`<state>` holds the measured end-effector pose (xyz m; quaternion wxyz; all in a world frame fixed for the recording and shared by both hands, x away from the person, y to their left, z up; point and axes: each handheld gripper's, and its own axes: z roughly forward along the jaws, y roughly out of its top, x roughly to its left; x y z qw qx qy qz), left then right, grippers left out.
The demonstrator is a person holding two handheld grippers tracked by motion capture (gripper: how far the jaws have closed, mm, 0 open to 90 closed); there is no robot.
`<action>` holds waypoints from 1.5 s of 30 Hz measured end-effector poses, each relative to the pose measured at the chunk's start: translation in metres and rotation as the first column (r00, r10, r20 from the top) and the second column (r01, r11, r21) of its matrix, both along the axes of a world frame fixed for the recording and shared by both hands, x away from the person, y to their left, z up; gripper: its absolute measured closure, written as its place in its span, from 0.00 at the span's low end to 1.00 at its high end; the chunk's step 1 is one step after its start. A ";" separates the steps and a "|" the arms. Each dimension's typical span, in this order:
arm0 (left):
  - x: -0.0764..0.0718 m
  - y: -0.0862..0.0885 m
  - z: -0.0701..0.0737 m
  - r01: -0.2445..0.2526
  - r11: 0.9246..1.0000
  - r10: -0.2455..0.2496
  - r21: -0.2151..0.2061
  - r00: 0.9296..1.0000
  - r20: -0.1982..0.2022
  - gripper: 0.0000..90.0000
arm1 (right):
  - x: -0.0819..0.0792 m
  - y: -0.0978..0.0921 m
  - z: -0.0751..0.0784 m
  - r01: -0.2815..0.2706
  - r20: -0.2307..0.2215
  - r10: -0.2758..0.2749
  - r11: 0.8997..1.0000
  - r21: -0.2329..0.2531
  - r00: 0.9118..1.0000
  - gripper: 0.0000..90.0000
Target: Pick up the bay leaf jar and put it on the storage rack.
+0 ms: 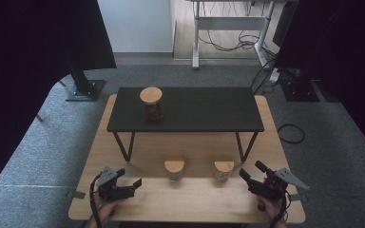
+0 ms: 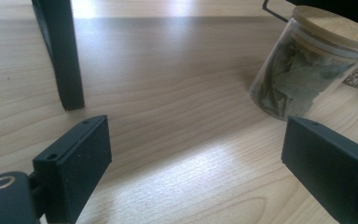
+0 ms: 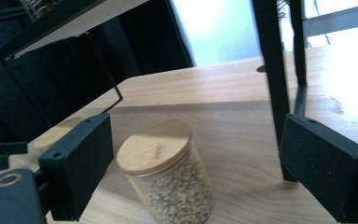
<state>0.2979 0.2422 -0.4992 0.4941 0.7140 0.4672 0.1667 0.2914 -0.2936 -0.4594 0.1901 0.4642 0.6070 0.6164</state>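
Note:
Three glass jars with wooden lids are in play. One jar (image 1: pixel 151 103) stands on top of the black shelf (image 1: pixel 204 108). A jar of green leaves (image 1: pixel 174 169) (image 2: pixel 303 65) and a jar of pale grains (image 1: pixel 223 171) (image 3: pixel 167 179) stand on the wooden table (image 1: pixel 190 199) in front of the shelf. My left gripper (image 1: pixel 130 182) (image 2: pixel 193 163) is open near the table's front left, the leaf jar ahead to its right. Open too, my right gripper (image 1: pixel 250 170) (image 3: pixel 196 163) sits at the front right, with the grain jar just beyond its jaws.
The shelf's thin black legs (image 2: pixel 60 56) (image 3: pixel 272 79) stand on the table close to both grippers. Grey carpet (image 1: pixel 43 152) surrounds the table. A desk frame with cables (image 1: pixel 230 28) stands at the back, and dark curtains (image 1: pixel 28 47) hang on both sides.

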 end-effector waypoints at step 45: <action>0.005 -0.004 -0.003 -0.027 0.999 0.027 0.018 0.999 -0.018 0.09 | -0.023 0.078 0.010 -0.290 -0.015 0.291 0.950 -0.113 0.957 0.10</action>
